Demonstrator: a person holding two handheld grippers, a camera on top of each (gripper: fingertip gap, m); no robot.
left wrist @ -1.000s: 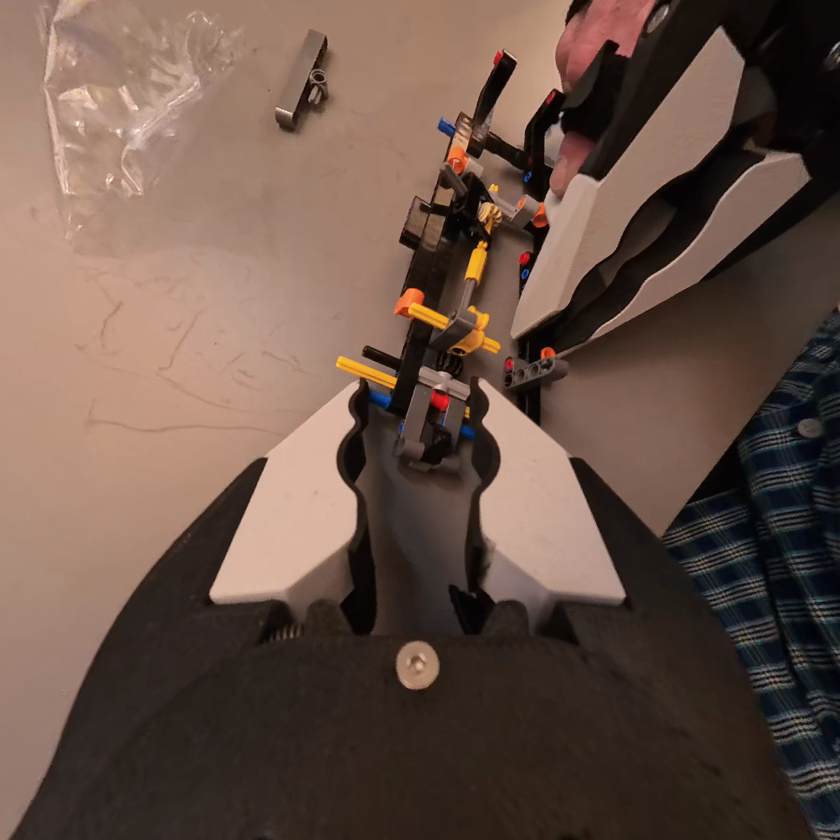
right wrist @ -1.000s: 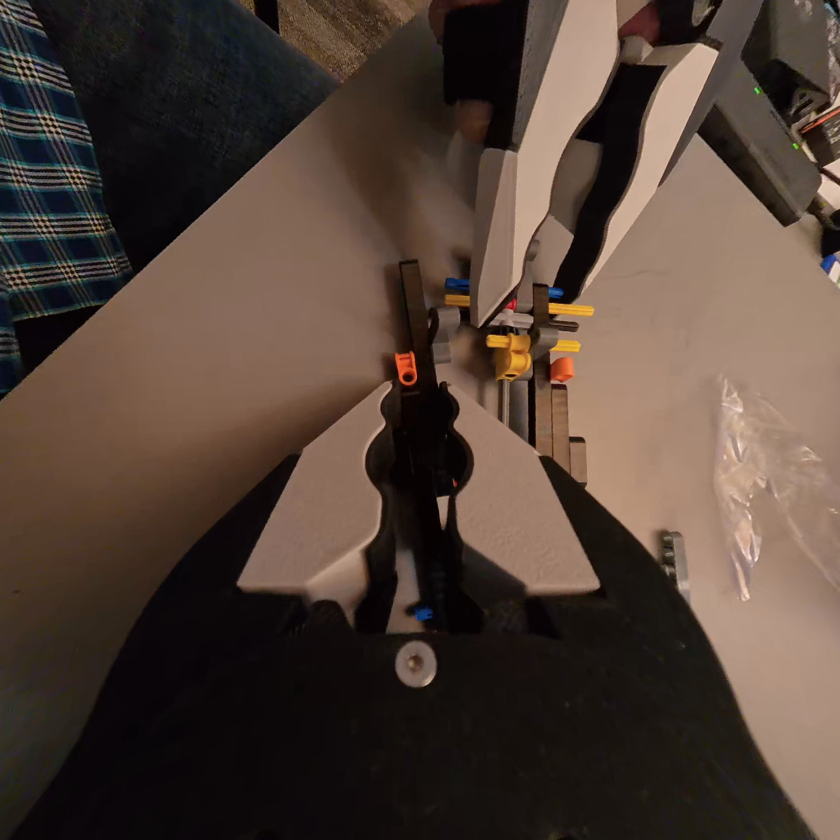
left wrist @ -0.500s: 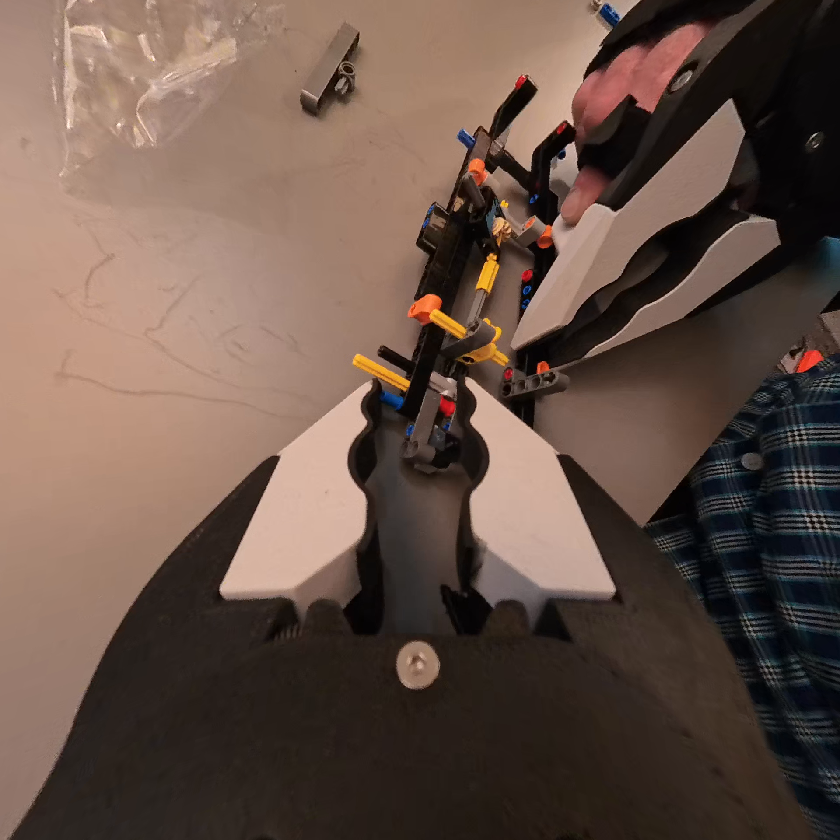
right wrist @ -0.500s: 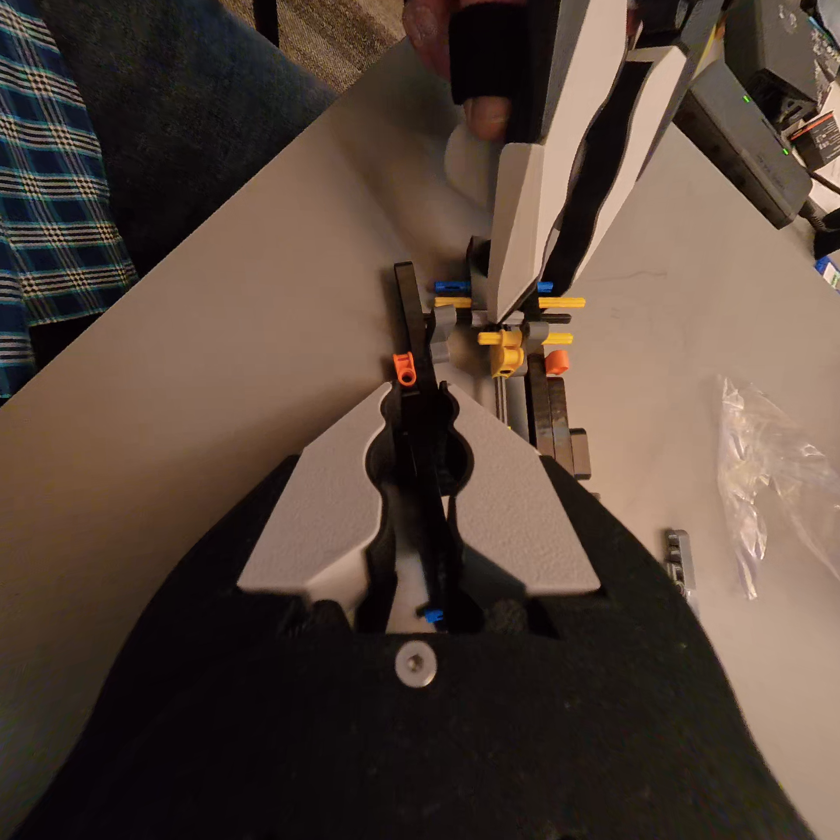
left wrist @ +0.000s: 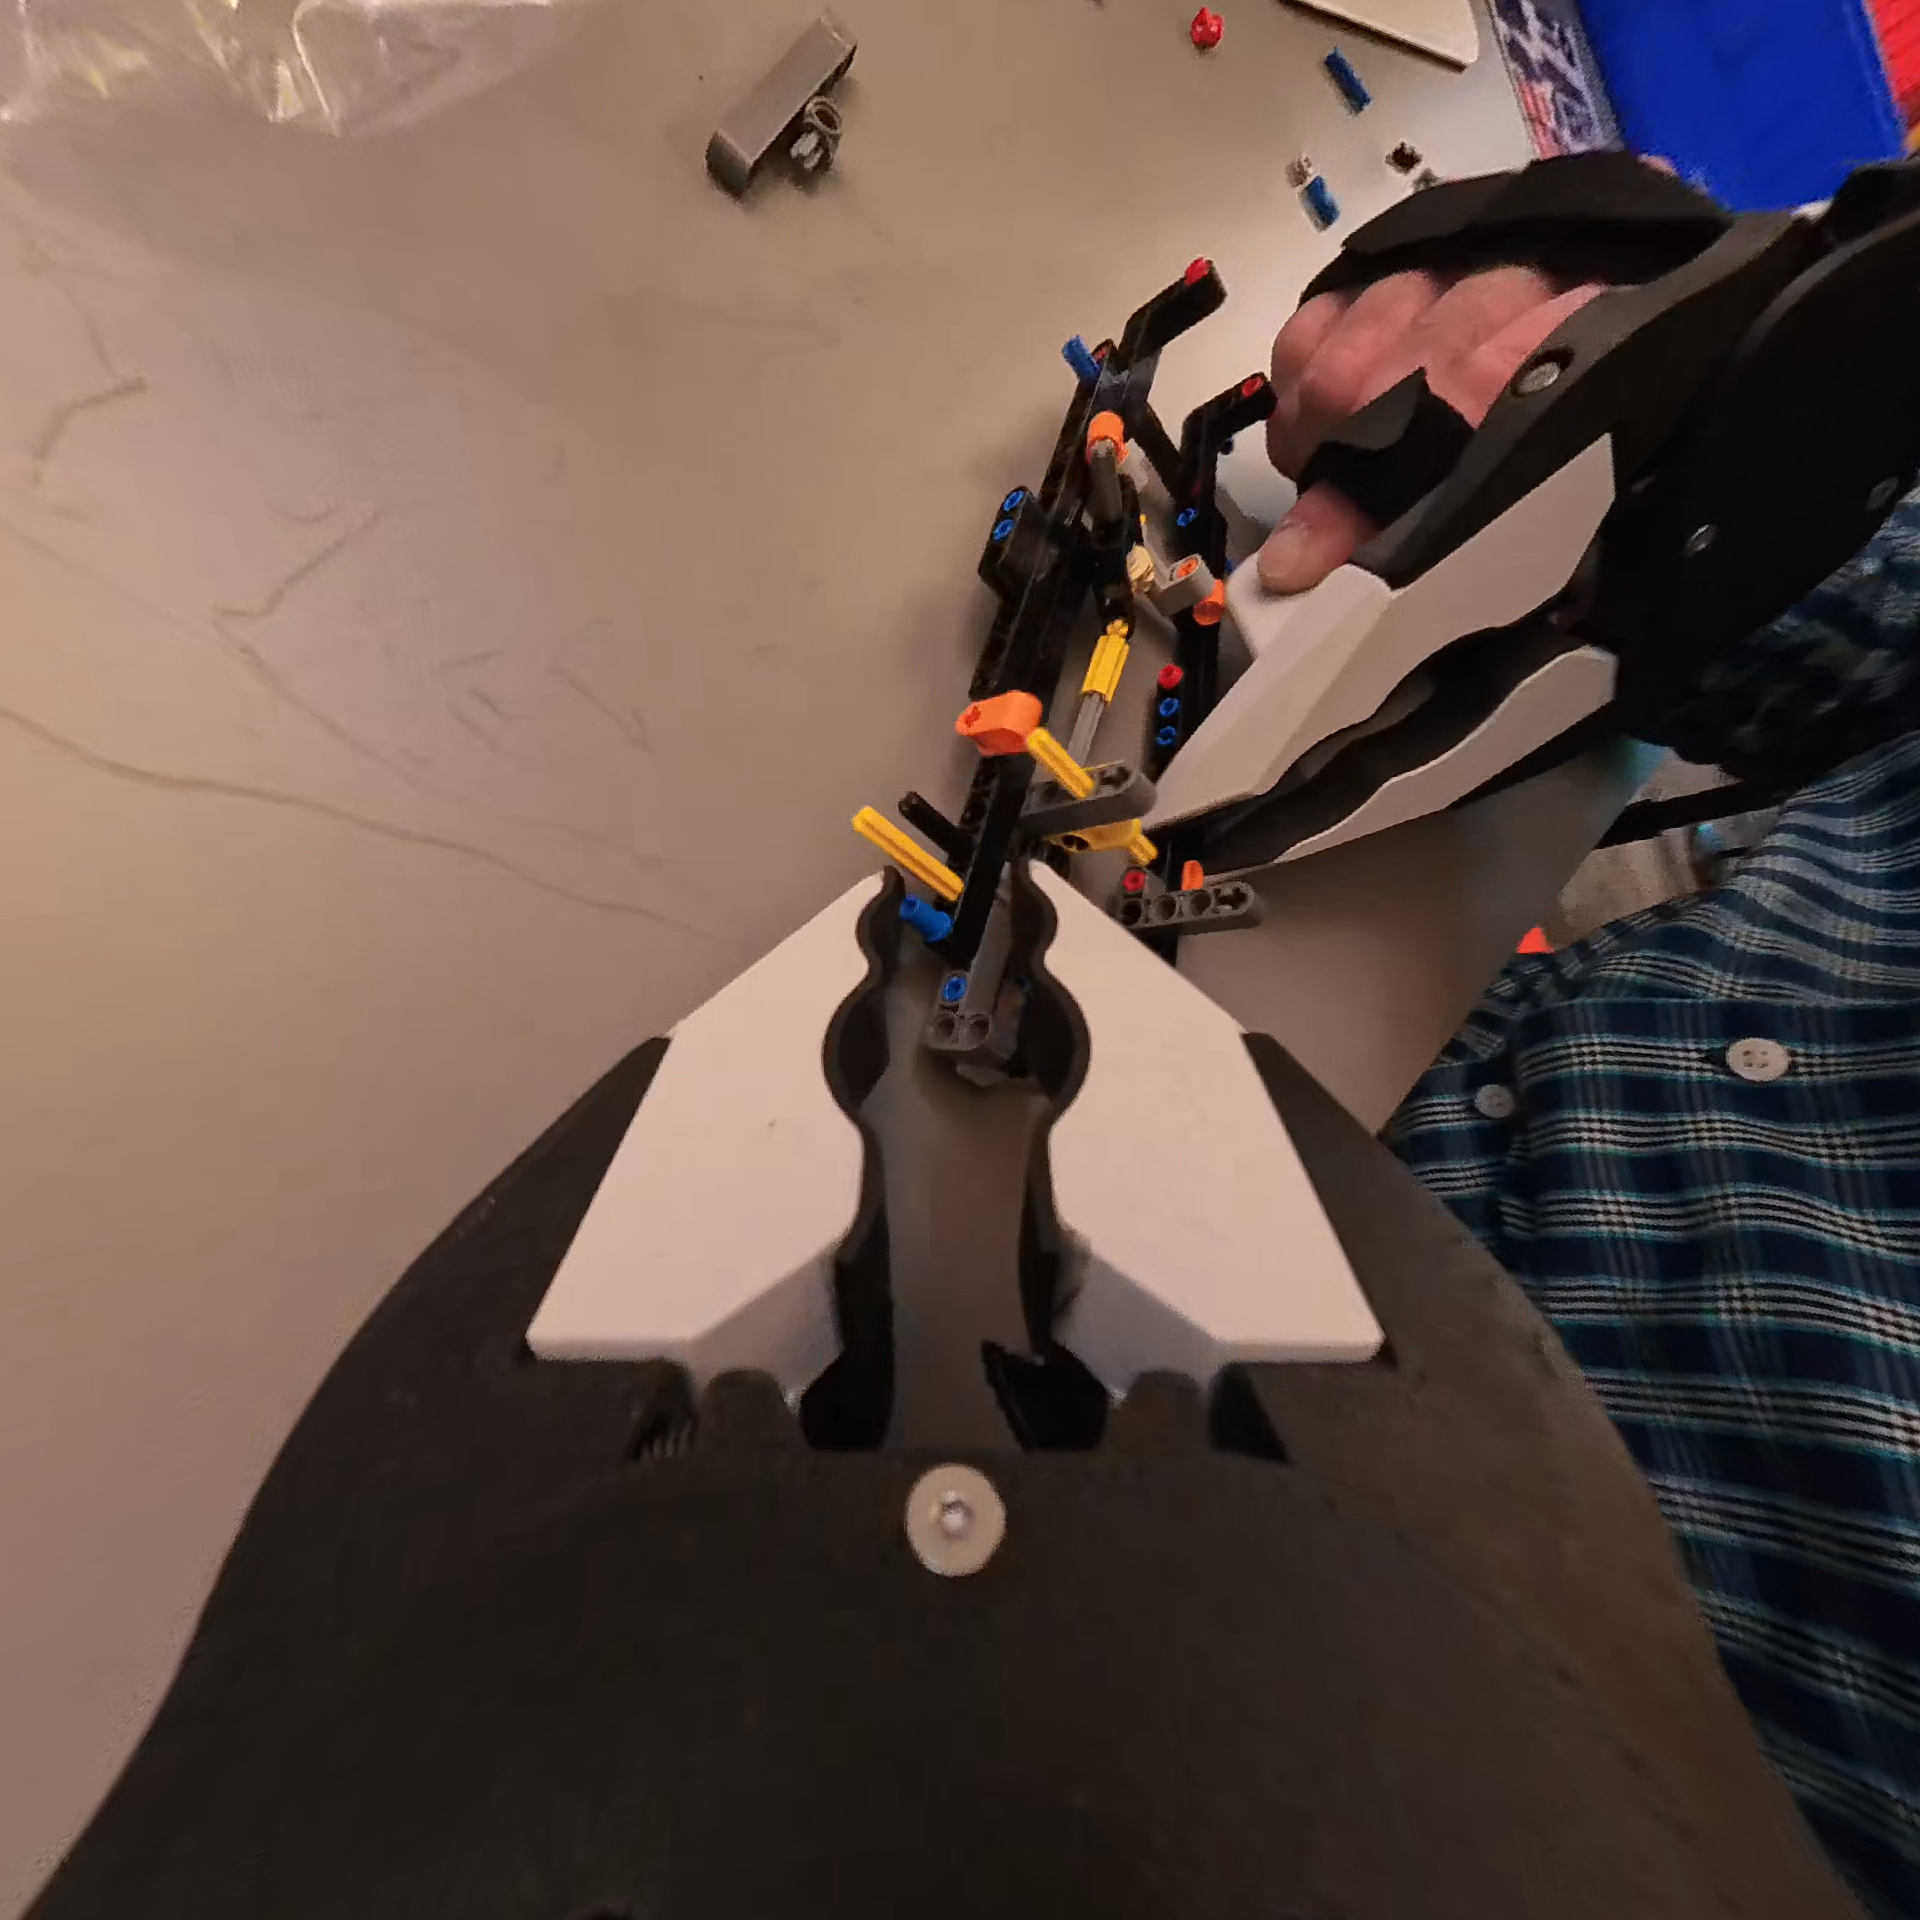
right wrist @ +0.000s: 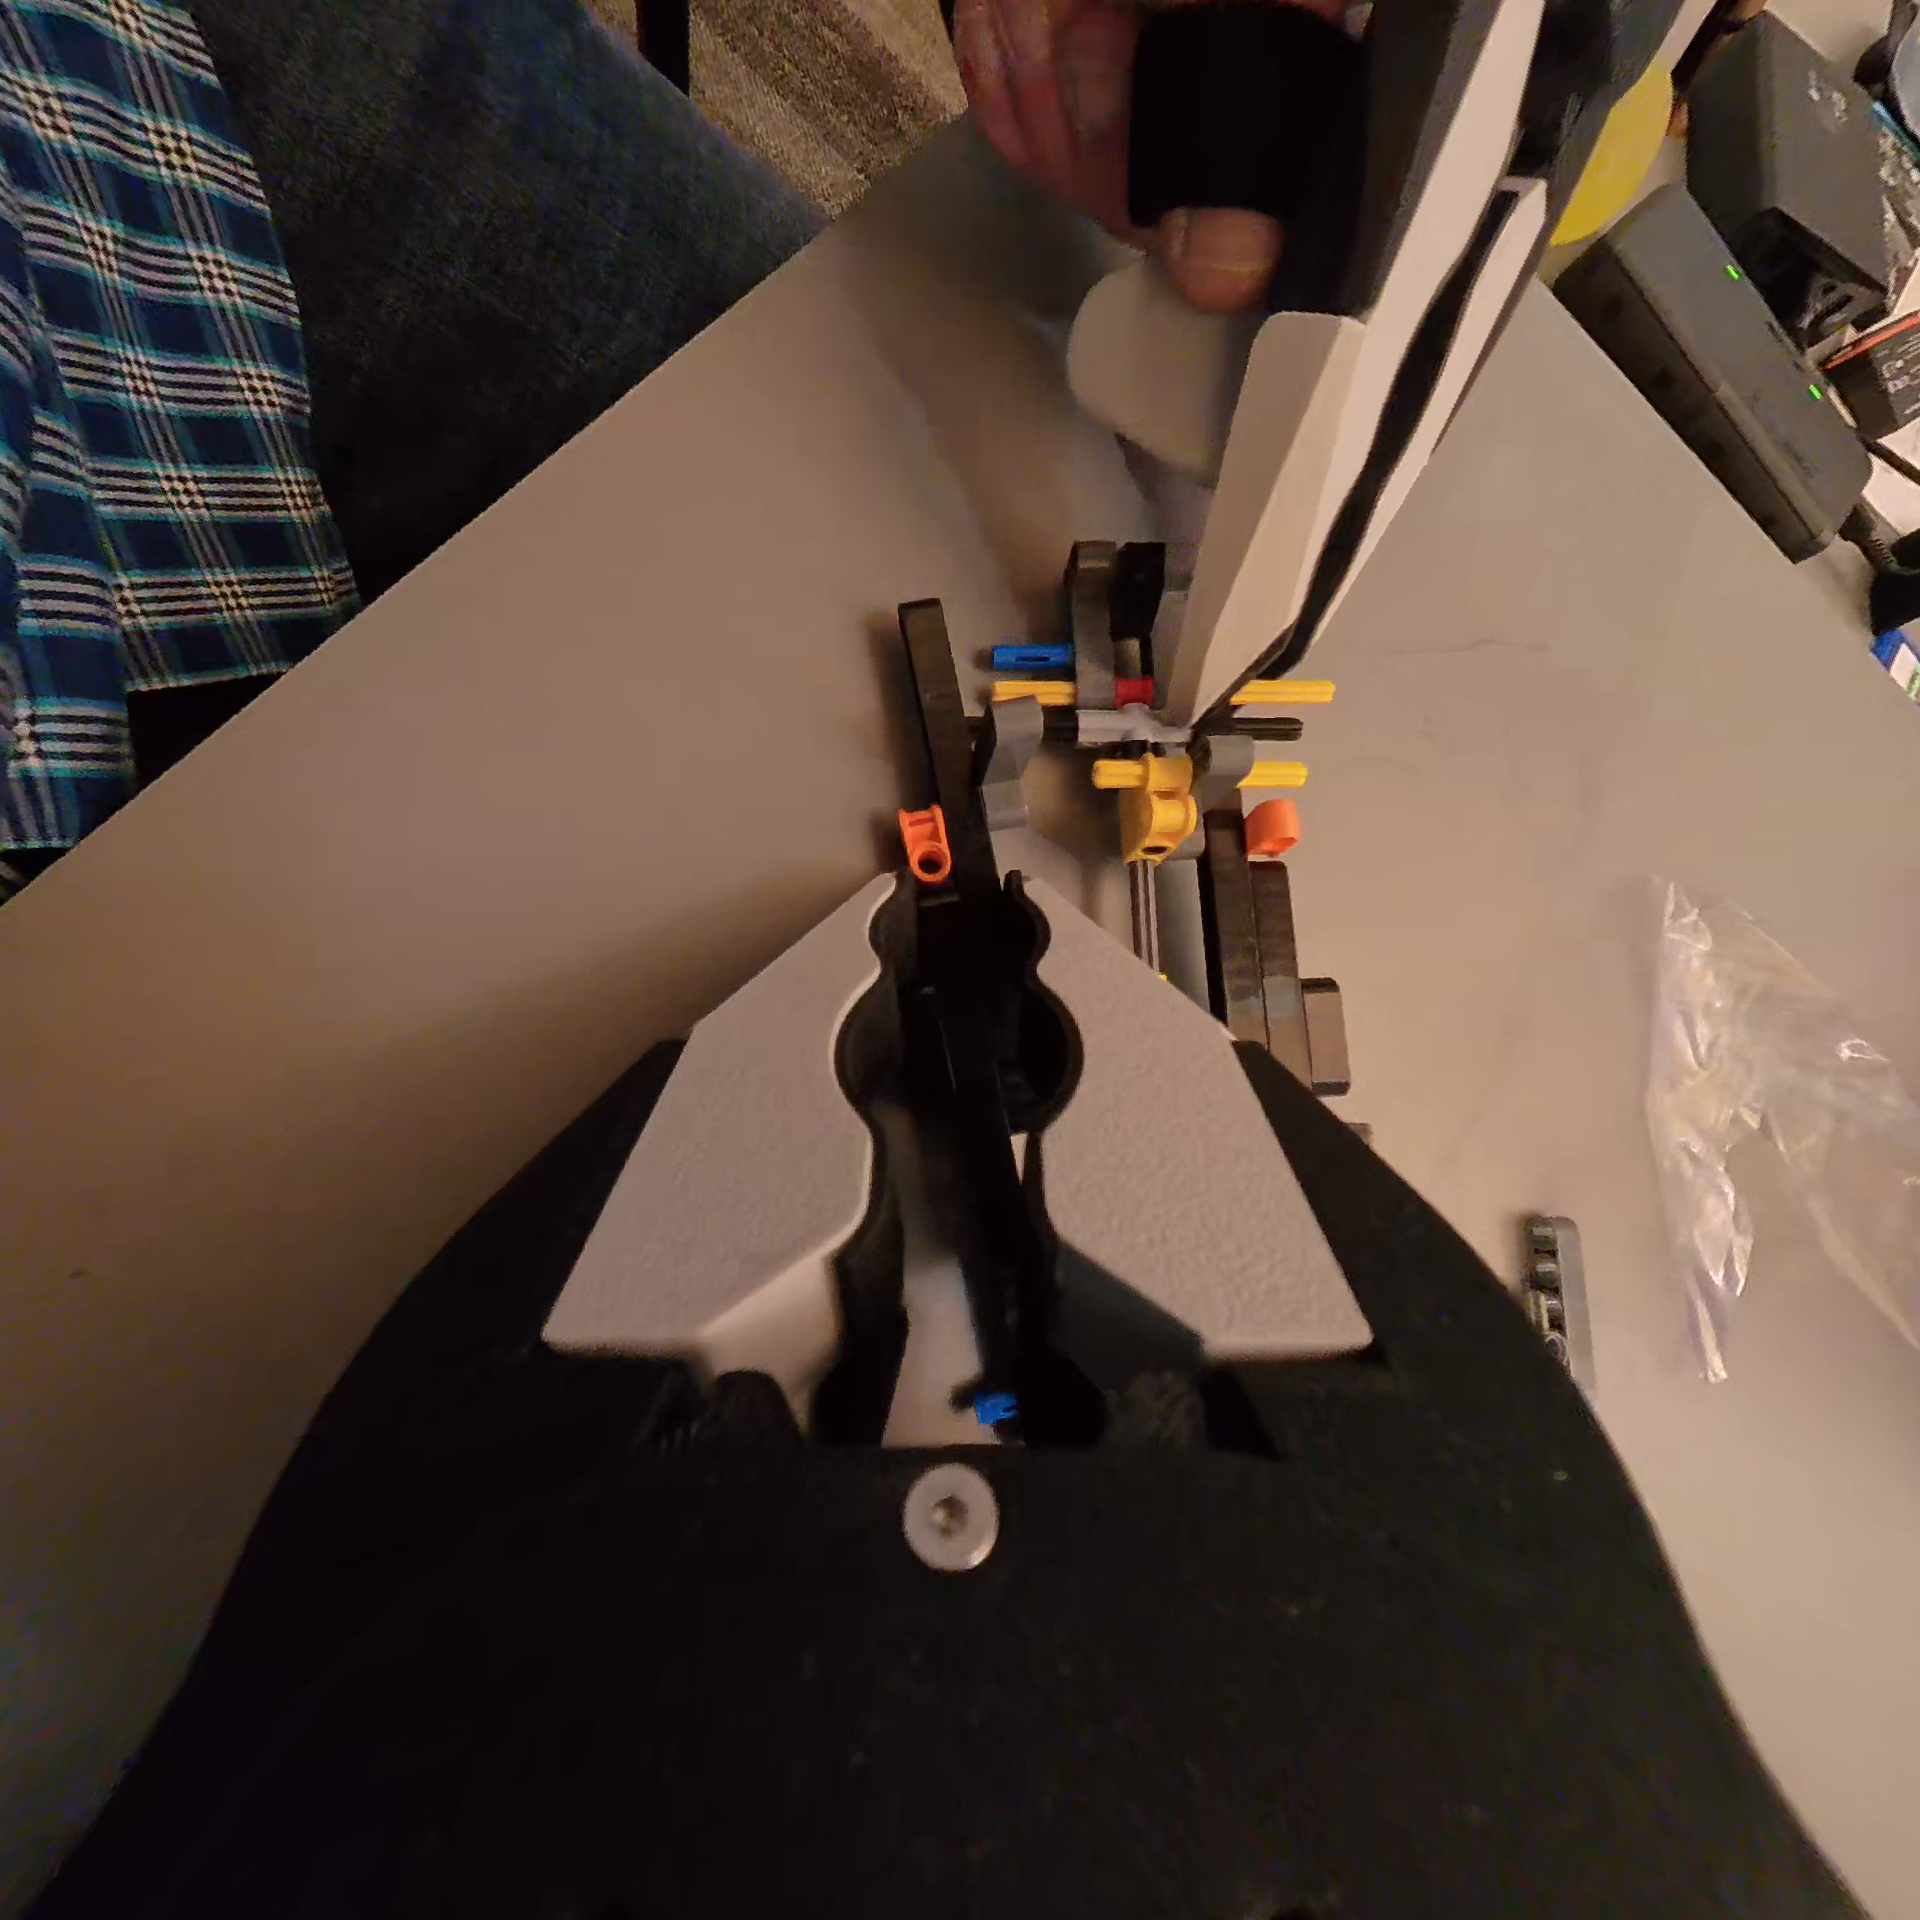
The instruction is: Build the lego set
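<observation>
Two handheld grippers work on a partly built lego assembly (left wrist: 1081,665) lying on a pale table (left wrist: 364,675). The left gripper (left wrist: 961,883) has its two fingers pressed onto the near end of the model, pinching a black beam and the grey connector block behind it, just past a blue pin and a yellow axle. In the right wrist view, the right gripper (right wrist: 961,883) is clamped on the black beam (right wrist: 940,707) that forms the model's left rail, close behind an orange connector (right wrist: 925,842). The model sits near the table's edge, beside a person's plaid shirt (left wrist: 1714,1195). A loose grey beam (left wrist: 779,104) lies far off on the table, near a crumpled clear plastic bag (right wrist: 1766,1091), and small loose pieces (left wrist: 1320,187) are scattered at the far right. A bare hand (left wrist: 1392,384) grips the right tool's handle.
</observation>
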